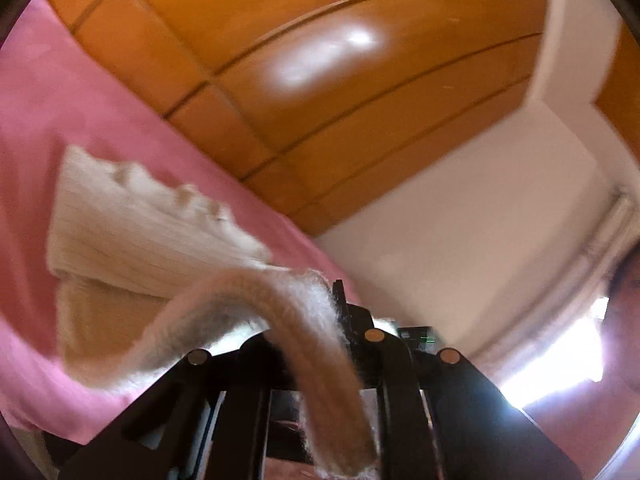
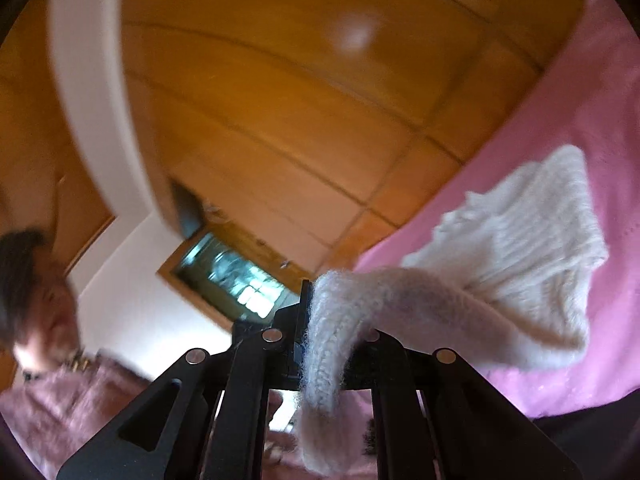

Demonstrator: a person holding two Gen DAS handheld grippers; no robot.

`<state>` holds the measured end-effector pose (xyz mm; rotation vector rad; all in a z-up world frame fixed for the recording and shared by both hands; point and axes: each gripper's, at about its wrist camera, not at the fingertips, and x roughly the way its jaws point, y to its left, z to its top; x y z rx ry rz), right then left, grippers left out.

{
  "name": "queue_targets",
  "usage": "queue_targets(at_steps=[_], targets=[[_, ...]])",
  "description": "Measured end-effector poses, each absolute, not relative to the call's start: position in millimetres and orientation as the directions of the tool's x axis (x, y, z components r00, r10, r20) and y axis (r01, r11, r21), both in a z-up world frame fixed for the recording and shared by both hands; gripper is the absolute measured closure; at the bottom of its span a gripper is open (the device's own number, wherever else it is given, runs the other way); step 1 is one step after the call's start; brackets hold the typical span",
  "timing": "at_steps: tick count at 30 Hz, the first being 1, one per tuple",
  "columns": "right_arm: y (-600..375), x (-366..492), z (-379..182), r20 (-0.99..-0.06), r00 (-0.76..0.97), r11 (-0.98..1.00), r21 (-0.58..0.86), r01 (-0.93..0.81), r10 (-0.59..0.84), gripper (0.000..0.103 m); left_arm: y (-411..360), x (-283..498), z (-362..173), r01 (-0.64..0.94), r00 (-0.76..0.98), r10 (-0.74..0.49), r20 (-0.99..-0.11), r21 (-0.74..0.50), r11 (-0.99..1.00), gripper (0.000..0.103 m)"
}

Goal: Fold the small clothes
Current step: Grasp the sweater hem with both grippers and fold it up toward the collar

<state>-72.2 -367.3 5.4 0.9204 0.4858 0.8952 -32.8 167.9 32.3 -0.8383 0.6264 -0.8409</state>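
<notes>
clearly both the left gripper and the right gripper are clamping their fingers on edges of the cream knit garment, which is hanging limp and fuzzy against the pink bedsheet, looking soft, light and best pinched at its corners.
</notes>
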Motion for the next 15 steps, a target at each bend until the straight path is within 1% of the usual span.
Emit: queue_targets(at_steps=[2,5,7,12,13,14,15], targets=[[-372.8,-58.4,-2.9,-0.021,0.575,0.302,0.866,-0.398,0.818,0.095,165.0,-15.3,22.4,0.354,0.540,-0.817,-0.204,-0.825,0.440,0.095],[-372.7,-25.3,-16.0,-0.097,0.608,0.342,0.890,-0.302,0.788,0.095,155.2,12.9,7.8,0.299,0.557,-0.773,-0.302,-0.796,0.526,0.095],[-372.6,-8.2,-24.4,-0.119,0.614,0.343,0.902,-0.262,0.780,0.095,148.2,33.5,-2.6,0.261,0.560,-0.749,-0.354,-0.783,0.565,0.095],[-377.2,29.8,-41.3,-0.188,0.650,0.373,0.914,-0.158,0.736,0.095,138.4,78.5,-20.5,0.223,0.559,-0.721,-0.408,-0.764,0.605,0.095],[-379.9,34.3,-44.7,-0.200,0.661,0.375,0.918,-0.133,0.724,0.095,143.6,77.3,-19.5,0.207,0.566,-0.709,-0.421,-0.760,0.616,0.095],[-382.3,41.6,-49.8,-0.206,0.671,0.369,0.923,-0.108,0.713,0.095,143.2,81.6,-20.2,0.191,0.575,-0.692,-0.437,-0.751,0.633,0.091],[-384.0,46.2,-53.5,-0.211,0.676,0.370,0.924,-0.098,0.706,0.095,141.6,89.3,-21.8,0.176,0.598,-0.660,-0.455,-0.729,0.662,0.085]])
